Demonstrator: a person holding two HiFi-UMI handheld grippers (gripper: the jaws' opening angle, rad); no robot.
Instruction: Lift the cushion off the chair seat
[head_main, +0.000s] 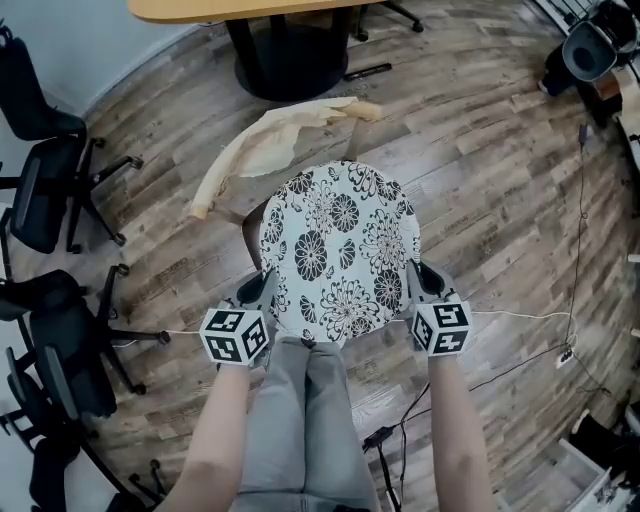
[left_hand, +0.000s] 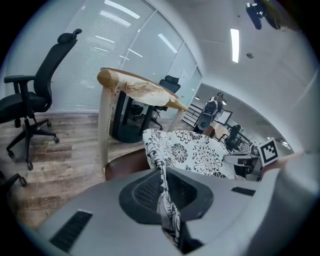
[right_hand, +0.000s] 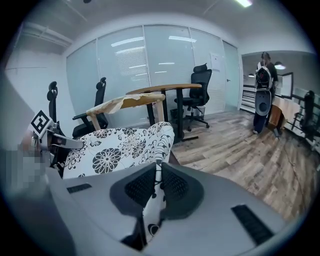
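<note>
A round white cushion (head_main: 342, 250) with black flower print hangs in the air above the chair, held at both sides. My left gripper (head_main: 266, 291) is shut on the cushion's left edge, and the fabric (left_hand: 165, 200) is pinched between its jaws. My right gripper (head_main: 418, 278) is shut on the right edge, with fabric (right_hand: 152, 200) caught between its jaws too. The brown chair seat (left_hand: 127, 162) shows below the cushion's left side. The chair's wooden backrest (head_main: 270, 140), wrapped in pale paper, stands beyond the cushion.
A round wooden table (head_main: 240, 10) on a dark pedestal stands behind the chair. Black office chairs (head_main: 45, 170) line the left side. Cables (head_main: 520, 315) run over the wooden floor at the right. A person (right_hand: 261, 90) stands far off at the right.
</note>
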